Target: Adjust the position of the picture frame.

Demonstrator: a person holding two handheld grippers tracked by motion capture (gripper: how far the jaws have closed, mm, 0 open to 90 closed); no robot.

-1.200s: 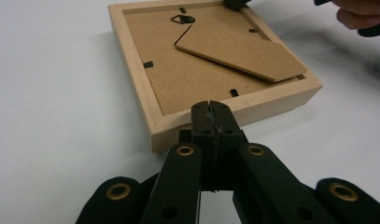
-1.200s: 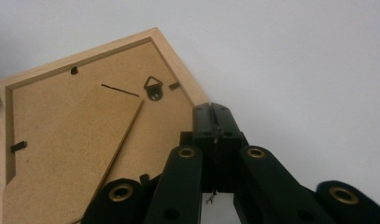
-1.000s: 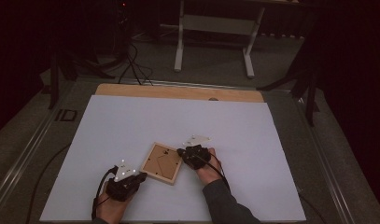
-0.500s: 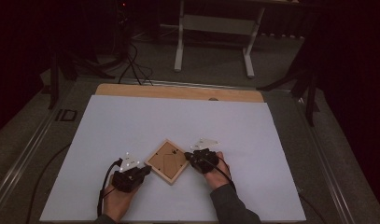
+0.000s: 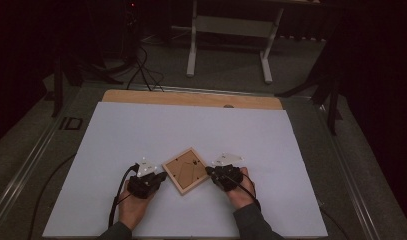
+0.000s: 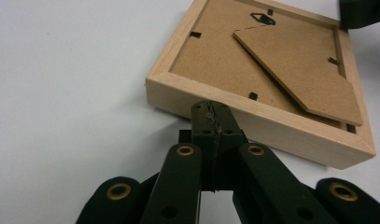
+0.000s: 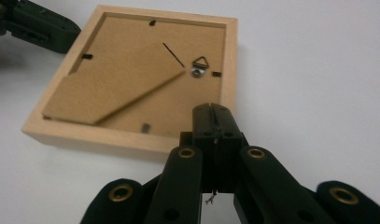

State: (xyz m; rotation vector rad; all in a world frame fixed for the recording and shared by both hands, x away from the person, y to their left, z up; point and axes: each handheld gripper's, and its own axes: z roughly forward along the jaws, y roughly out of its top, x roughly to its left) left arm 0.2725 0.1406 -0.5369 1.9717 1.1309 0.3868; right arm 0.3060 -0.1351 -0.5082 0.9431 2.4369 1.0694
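Note:
A small light-wood picture frame (image 5: 187,171) lies face down on the white sheet, set as a diamond, with its brown backing board, stand flap and hanger showing. My left gripper (image 5: 162,175) is shut, and its tip rests against the frame's left side. In the left gripper view the closed jaws (image 6: 211,109) meet the frame's (image 6: 271,60) near wooden edge. My right gripper (image 5: 209,171) is shut too, at the frame's right side. Its tip (image 7: 212,112) sits at the frame's (image 7: 145,79) near rim. Nothing is gripped by either one.
The white sheet (image 5: 191,125) covers the table, and a wooden strip (image 5: 191,98) runs along its far edge. Beyond that stand a white stand's legs (image 5: 193,45) and floor cables (image 5: 141,70). Dark rails flank the table.
Both hands have slid to the right with the frame between the tips. The frame has shifted right and turned into a diamond. Both grippers stay shut.

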